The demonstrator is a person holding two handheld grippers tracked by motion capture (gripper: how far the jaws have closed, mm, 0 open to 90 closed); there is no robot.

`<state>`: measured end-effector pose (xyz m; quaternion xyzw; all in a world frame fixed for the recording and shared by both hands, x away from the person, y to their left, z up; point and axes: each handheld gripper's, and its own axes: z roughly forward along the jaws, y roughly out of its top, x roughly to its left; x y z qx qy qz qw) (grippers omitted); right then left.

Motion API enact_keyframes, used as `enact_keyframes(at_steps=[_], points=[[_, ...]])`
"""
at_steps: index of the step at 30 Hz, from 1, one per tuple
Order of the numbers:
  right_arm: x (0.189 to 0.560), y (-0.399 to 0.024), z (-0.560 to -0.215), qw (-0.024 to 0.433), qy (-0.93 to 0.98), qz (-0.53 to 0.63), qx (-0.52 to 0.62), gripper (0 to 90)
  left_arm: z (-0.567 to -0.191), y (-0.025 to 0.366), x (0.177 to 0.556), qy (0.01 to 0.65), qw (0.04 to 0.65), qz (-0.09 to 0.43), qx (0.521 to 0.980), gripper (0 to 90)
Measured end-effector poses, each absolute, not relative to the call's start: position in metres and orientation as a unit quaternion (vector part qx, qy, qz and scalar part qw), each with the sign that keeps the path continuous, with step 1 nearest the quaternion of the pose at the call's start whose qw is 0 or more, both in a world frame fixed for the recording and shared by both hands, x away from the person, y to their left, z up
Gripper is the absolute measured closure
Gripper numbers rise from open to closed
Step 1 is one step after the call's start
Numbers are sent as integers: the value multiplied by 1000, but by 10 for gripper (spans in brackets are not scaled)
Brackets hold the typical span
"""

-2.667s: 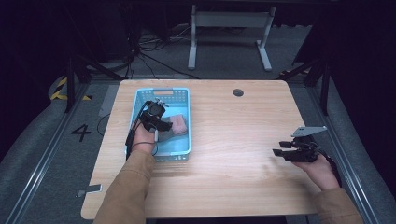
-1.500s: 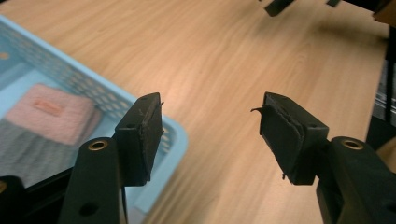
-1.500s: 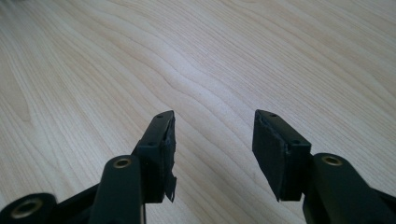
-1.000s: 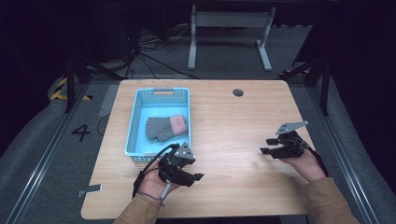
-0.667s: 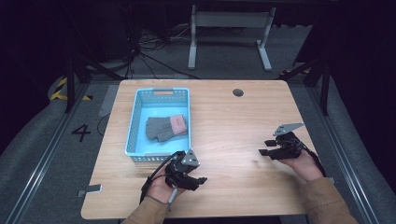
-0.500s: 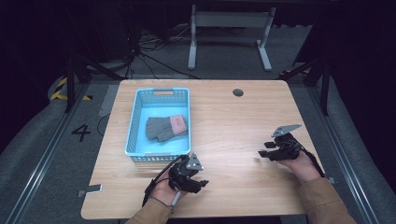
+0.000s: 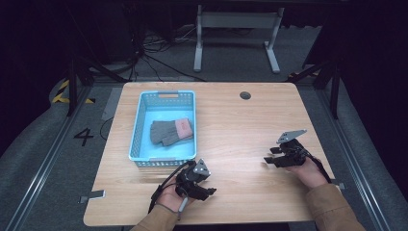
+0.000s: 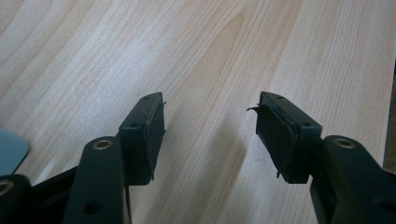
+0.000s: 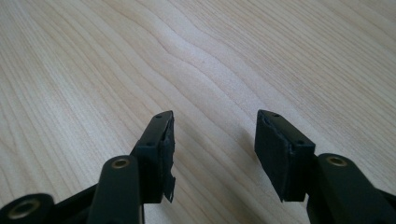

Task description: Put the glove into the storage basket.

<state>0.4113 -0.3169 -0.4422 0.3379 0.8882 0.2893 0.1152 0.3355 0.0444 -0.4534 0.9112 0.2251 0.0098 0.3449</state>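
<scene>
A pair of grey gloves (image 7: 171, 131) with a pink cuff lies in the blue basket (image 7: 138, 130) at the table's left. My left gripper (image 7: 208, 191) rests low over the wood near the front edge, just in front of the basket. Its jaws stand open with nothing between them, and bare wood shows between them in the left gripper view (image 8: 210, 116). My right gripper (image 7: 268, 161) hovers over the table's right side, pointing left. It is open and empty too, with plain wood between its jaws in the right gripper view (image 9: 214, 126).
A round cable hole (image 7: 245, 95) sits at the back of the wooden table (image 7: 240, 130). A metal desk frame (image 7: 235, 29) stands on the floor beyond the table. Dark floor and rails lie on both sides.
My left gripper has come out of the basket, leaving the gloves there, and has drawn back and down to the front edge. The right gripper has barely shifted.
</scene>
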Motion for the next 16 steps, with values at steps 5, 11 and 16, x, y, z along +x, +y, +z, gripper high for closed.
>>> enact_keyframes(at_steps=[5,11,16], points=[[411,-318,-441,117,887,292,339,483,-454,44,335,227,341,19,912,423],[409,-319,-441,120,887,290,338,483,-453,43,336,225,341,25,912,418],[409,-320,-440,133,883,291,342,470,-453,44,336,228,341,26,911,415]])
